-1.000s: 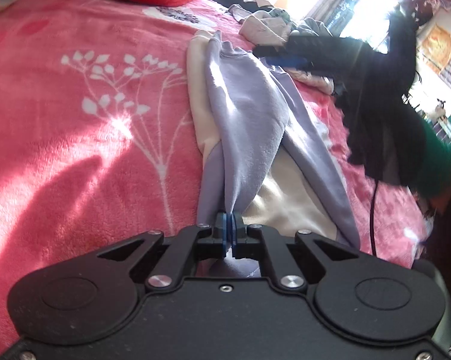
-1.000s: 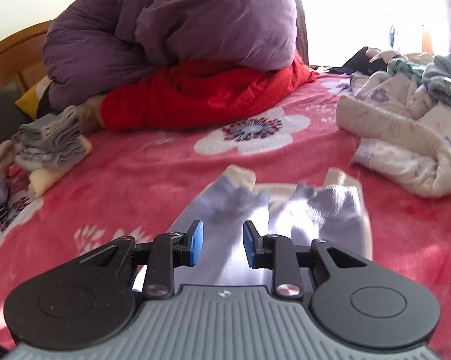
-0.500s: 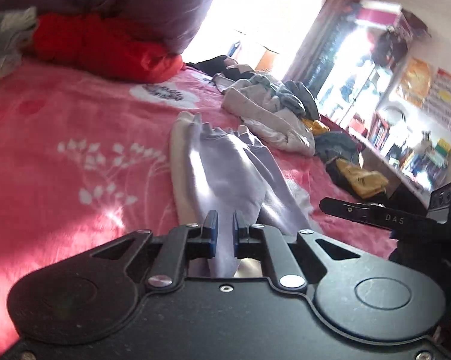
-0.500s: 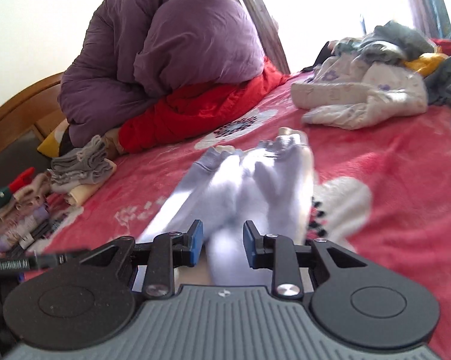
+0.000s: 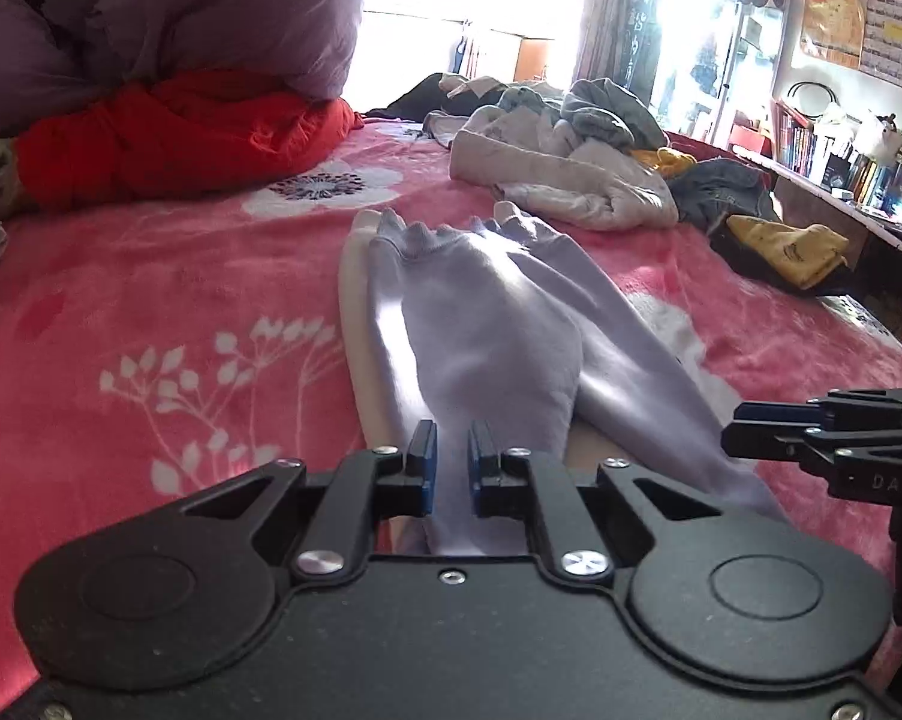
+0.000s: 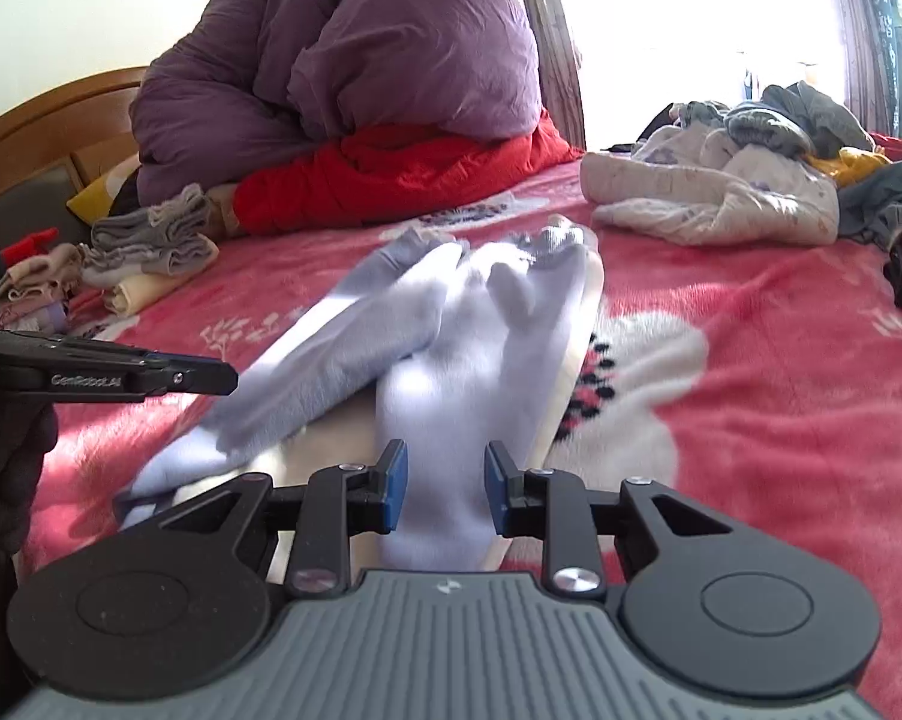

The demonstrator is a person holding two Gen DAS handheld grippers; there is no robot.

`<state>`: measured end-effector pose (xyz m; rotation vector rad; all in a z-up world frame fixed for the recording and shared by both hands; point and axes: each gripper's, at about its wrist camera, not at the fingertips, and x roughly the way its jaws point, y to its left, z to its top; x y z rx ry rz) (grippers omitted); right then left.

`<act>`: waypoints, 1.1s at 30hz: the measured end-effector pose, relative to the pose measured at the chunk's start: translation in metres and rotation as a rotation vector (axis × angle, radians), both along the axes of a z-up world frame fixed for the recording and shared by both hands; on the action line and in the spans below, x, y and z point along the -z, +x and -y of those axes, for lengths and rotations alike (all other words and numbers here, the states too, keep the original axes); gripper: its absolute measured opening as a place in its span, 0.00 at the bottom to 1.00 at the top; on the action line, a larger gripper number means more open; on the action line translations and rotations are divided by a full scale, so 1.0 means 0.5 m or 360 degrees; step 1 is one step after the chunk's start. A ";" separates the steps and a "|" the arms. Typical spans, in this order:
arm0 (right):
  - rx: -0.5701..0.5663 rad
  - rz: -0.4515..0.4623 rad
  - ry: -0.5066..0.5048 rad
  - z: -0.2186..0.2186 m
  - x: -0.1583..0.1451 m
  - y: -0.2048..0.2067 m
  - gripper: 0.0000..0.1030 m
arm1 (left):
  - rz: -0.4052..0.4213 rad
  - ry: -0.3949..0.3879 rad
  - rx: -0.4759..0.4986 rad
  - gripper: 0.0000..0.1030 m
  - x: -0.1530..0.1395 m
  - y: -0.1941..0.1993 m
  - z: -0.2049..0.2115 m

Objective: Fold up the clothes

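A lilac and cream garment (image 5: 487,348) lies lengthwise on the pink flowered blanket (image 5: 151,312), its sleeves laid inward over the body. My left gripper (image 5: 451,468) hovers over its near end, pads a narrow gap apart and pressing on nothing, the lilac cloth lying below. In the right wrist view the same garment (image 6: 469,348) stretches away from my right gripper (image 6: 442,486), which stands open above a pale sleeve without touching it. Each gripper shows in the other's view: the right gripper (image 5: 745,429) at the right edge, the left gripper (image 6: 211,375) at the left edge.
A heap of unfolded clothes (image 5: 571,168) lies beyond the garment on the right, with a yellow piece (image 5: 787,246) near the bed's edge. A purple duvet (image 6: 361,48) and a red quilt (image 6: 403,174) fill the head end. Folded clothes (image 6: 145,246) are stacked far left by the headboard (image 6: 49,120).
My left gripper has let go of the lilac cloth, parted its pads slightly, risen and rolled level. My right gripper has swung sideways along the bed to the garment's near end.
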<state>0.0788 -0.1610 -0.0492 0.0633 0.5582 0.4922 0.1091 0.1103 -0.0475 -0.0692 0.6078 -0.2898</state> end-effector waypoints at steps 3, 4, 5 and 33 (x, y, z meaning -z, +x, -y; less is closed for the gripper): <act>-0.0060 0.0066 -0.0068 -0.022 -0.020 0.016 0.28 | -0.0019 -0.0106 -0.0072 0.07 -0.001 0.043 -0.039; -0.0072 0.0077 -0.0075 -0.028 -0.025 0.022 0.28 | -0.0027 -0.0144 -0.0081 0.07 0.000 0.055 -0.050; -0.0082 0.0086 -0.0079 -0.033 -0.028 0.028 0.28 | -0.0034 -0.0180 -0.0087 0.09 0.001 0.067 -0.060; -0.0696 0.0459 -0.0517 -0.340 -0.025 -0.151 0.29 | -0.0100 -0.0577 -0.0031 0.30 -0.019 0.192 -0.121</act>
